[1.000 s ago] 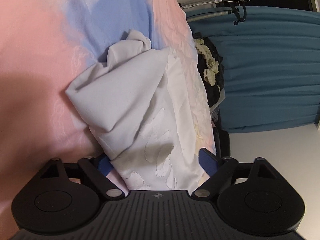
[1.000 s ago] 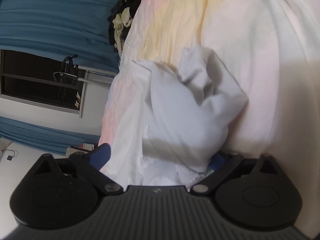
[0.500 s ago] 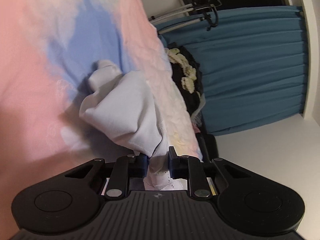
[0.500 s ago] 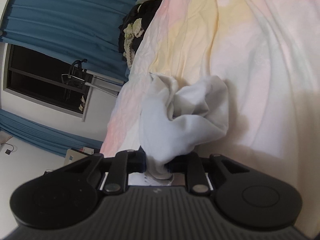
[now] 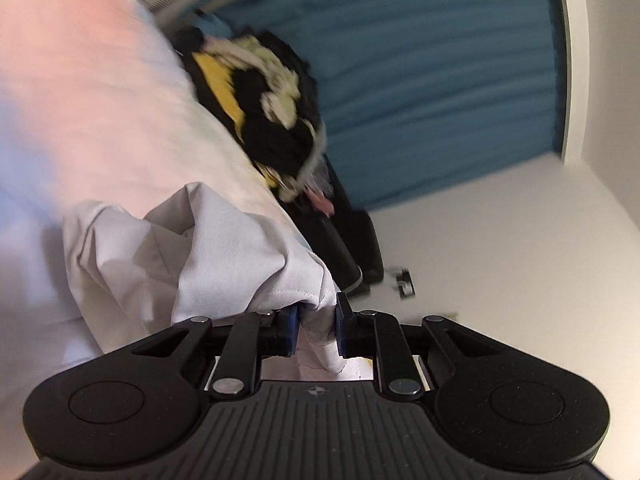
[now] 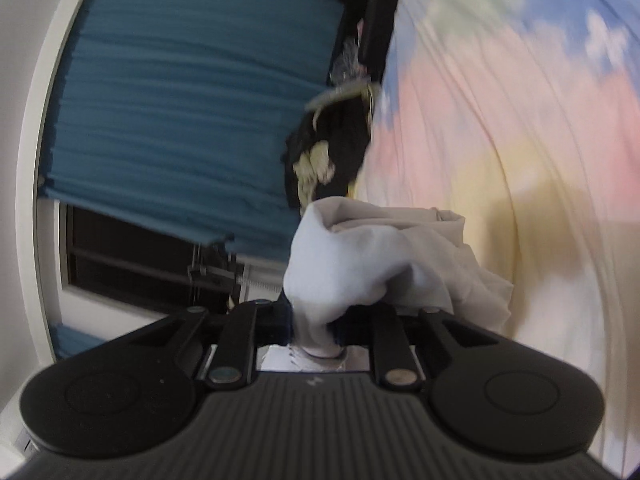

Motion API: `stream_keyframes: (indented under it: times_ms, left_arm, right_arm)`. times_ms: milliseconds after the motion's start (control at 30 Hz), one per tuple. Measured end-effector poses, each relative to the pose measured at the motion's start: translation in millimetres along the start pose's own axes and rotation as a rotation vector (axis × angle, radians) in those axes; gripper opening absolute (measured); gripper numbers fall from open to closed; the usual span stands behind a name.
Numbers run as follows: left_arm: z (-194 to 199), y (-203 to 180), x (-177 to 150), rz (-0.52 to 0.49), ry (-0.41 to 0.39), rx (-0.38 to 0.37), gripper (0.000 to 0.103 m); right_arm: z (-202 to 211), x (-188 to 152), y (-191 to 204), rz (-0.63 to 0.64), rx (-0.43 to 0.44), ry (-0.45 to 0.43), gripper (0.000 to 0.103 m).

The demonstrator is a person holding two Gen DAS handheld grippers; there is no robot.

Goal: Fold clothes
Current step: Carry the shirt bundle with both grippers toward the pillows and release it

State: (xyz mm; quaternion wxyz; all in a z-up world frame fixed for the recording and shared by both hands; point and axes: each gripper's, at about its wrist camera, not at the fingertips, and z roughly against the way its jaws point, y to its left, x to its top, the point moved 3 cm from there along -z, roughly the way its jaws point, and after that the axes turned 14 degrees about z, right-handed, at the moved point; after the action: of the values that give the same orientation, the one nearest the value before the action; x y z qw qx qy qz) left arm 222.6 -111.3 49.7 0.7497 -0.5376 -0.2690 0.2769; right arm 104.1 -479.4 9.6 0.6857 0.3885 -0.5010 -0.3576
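- The left gripper point(image 5: 316, 326) pinches the soft, crumpled white cloth point(image 5: 208, 248).
- The right gripper point(image 6: 316, 332) pinches it too.
- A smooth pastel sheet point(image 6: 520, 128) lies at 2 o'clock.

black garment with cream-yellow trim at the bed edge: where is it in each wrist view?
Left wrist: black garment with cream-yellow trim sits upper centre, right of the pastel bedsheet.
Right wrist: the garment sits centre, left of the sheet.
Shared landmark: pleated teal curtain behind it in both views.
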Motion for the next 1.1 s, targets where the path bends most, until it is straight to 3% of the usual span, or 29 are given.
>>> stream_keyframes:
  times_ms: [200,333,467,567,667,767,900,967,1033,1100]
  left_arm:
    - [-119,-53,-22,-0.092,0.113,-0.034,0.019]
    - [-174,-48,-51,-0.239,0.157,-0.050,0.019]
    - [-211,4,-73,-0.344,0.217,0.053,0.019]
    - [-214,58,-79,-0.344,0.283,0.123,0.019]
    - [-208,87,-84,-0.400,0.311,0.160,0.019]
    - [-208,99,-80,-0.414,0.324,0.163,0.019]
    - [-197,99,-84,-0.409,0.312,0.161,0.020]
    - [-191,93,-87,-0.420,0.312,0.177,0.026]
    - [-179,88,-87,-0.435,0.312,0.194,0.055]
    - [-162,80,-87,-0.464,0.296,0.190,0.063]
  right_arm:
    - [-7,104,-17,0.054,-0.016,-0.161,0.019]
    - [0,136,-51,0.111,0.000,-0.262,0.020]
    - [-4,123,-120,0.146,-0.068,-0.251,0.023]
    - [-4,89,-188,0.086,-0.187,-0.136,0.023]
    - [-3,53,-236,0.061,-0.272,-0.037,0.022]
    - [-2,37,-257,0.062,-0.289,-0.027,0.022]
    - [-2,37,-256,0.105,-0.304,-0.031,0.025]
    - [0,37,-251,0.116,-0.319,-0.023,0.028]
    - [5,35,-245,0.116,-0.334,-0.018,0.043]
    - [9,30,-230,0.133,-0.345,-0.019,0.054]
